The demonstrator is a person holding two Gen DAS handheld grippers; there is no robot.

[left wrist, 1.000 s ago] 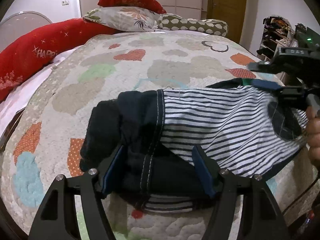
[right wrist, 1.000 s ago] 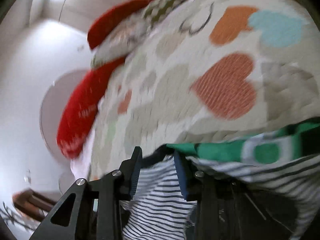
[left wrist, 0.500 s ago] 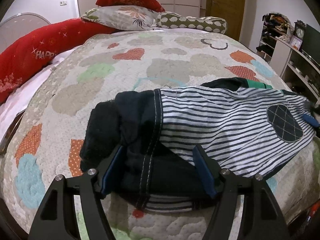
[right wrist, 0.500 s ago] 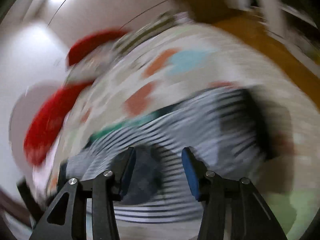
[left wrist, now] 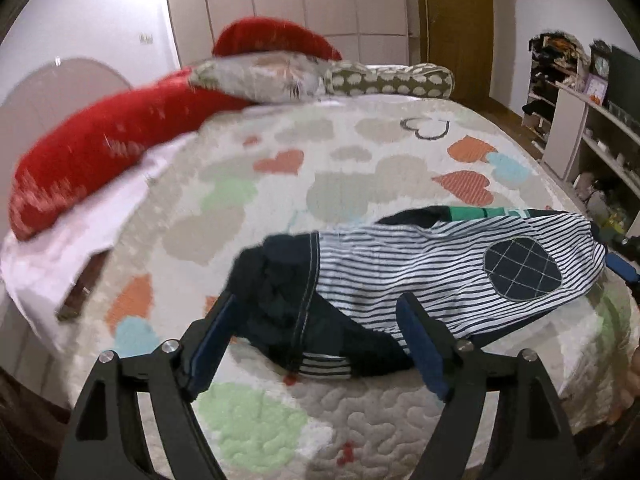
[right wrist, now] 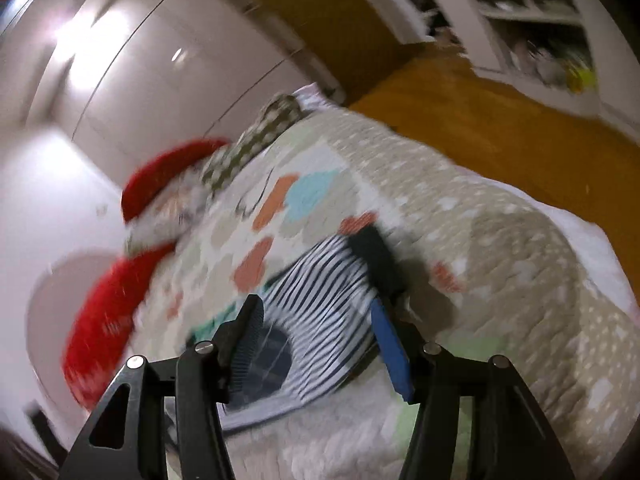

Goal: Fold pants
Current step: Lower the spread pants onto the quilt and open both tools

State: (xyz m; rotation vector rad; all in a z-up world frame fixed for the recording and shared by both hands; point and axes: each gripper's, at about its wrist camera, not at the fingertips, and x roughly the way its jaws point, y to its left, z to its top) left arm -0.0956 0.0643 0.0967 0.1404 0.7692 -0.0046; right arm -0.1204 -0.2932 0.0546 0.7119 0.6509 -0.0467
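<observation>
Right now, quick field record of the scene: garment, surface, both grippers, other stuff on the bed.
garment: striped pants, dark cuffs bunched at one end, dark checked oval patch, green waistband
state: lying folded over on the quilt, not held
surface: heart-print quilt on a bed
left gripper: open, fingers either side of the dark cuff end
right gripper: open, over the patch end; view blurred
bedding: long red bolster, floral pillow, spotted pillow
</observation>
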